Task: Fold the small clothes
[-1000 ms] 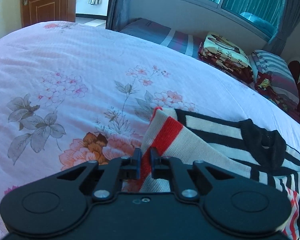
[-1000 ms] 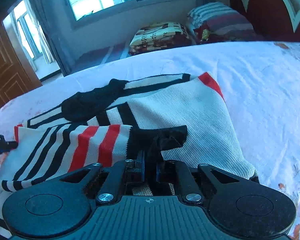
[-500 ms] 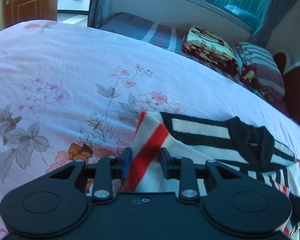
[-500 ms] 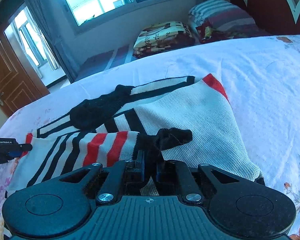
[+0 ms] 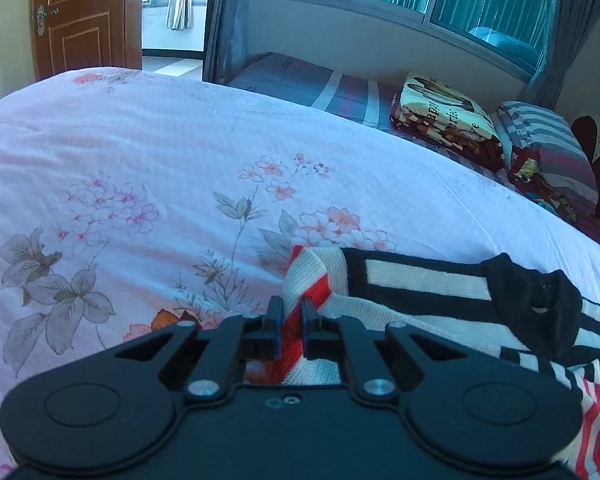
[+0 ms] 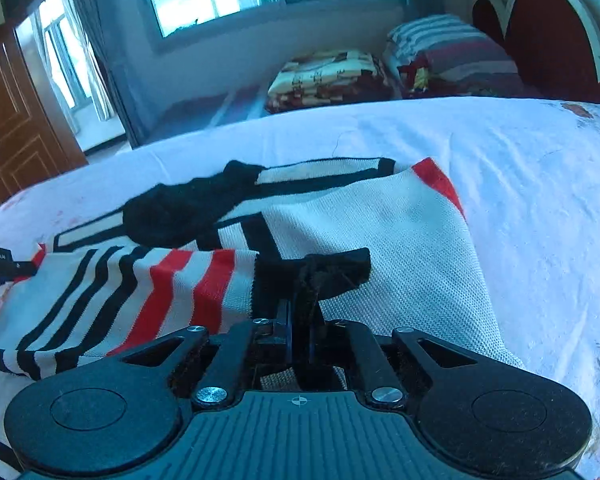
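Floral quilt [image 5: 148, 168] under ribbed striped sweater [image 6: 388, 240].

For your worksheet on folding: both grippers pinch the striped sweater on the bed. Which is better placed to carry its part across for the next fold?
Probably the right gripper. It is shut on the black cuff of a sleeve already lying over the striped sweater. The left gripper pinches an outer red-striped corner at the garment's edge.

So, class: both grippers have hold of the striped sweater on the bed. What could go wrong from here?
1. The left gripper pinches only a thin red-striped edge of the sweater; it may slip free.
2. The right gripper clamps just the bunched black cuff, so pulling could stretch it or drag the fold crooked.
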`<state>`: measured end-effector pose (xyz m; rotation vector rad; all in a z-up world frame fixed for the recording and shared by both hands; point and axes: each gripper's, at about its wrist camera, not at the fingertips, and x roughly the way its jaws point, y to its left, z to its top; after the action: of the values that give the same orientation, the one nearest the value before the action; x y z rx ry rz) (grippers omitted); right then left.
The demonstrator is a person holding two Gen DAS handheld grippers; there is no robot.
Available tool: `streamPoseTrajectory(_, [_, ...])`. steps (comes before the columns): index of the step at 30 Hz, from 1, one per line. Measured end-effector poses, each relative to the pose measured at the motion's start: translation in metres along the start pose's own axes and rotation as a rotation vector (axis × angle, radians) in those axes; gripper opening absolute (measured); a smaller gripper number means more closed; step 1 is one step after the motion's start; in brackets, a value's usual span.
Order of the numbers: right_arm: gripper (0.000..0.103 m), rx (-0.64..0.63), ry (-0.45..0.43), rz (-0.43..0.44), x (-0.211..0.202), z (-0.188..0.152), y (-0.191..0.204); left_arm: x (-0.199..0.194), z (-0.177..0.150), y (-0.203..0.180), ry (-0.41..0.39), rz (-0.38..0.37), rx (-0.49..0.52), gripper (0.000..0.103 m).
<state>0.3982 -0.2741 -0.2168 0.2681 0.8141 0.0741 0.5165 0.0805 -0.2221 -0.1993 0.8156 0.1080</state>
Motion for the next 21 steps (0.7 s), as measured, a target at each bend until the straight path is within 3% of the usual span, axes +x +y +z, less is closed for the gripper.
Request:
streamPoseTrajectory(4, [0.007, -0.036, -0.044, -0.021, -0.008, 0.003, 0.009, -0.02, -0.001, 0.0, -0.028, 0.017, 0.025, 0.021])
streamPoseTrajectory(9, [0.011, -0.041, -0.034, -0.01, -0.013, 0.005, 0.005, -0.062, -0.008, -0.006, -0.052, -0.029, 0.063, 0.025])
streamPoseTrajectory(10, [0.015, -0.023, -0.044, -0.013, -0.016, 0.006, 0.004, -0.07, -0.011, -0.011, -0.055, -0.035, 0.086, 0.029])
streamPoseTrajectory(12, [0.049, -0.003, -0.079, -0.03, -0.024, 0.009, 0.004, -0.084, -0.022, -0.021, -0.05, -0.054, 0.13, 0.035])
streamPoseTrajectory(13, [0.054, -0.002, -0.102, -0.039, -0.029, 0.01, 0.004, -0.089, -0.029, -0.026, -0.045, -0.063, 0.145, 0.04])
streamPoseTrajectory(15, [0.054, -0.01, -0.13, -0.041, -0.039, 0.013, 0.007, -0.093, -0.042, -0.037, -0.025, -0.07, 0.178, 0.045])
streamPoseTrajectory(19, [0.053, -0.053, -0.116, 0.061, -0.043, 0.016, 0.027, -0.084, -0.07, -0.056, 0.032, -0.073, 0.226, 0.045])
streamPoseTrajectory(21, [0.042, -0.116, -0.096, 0.072, -0.038, 0.011, 0.042, -0.079, -0.08, -0.06, 0.032, -0.056, 0.241, 0.045])
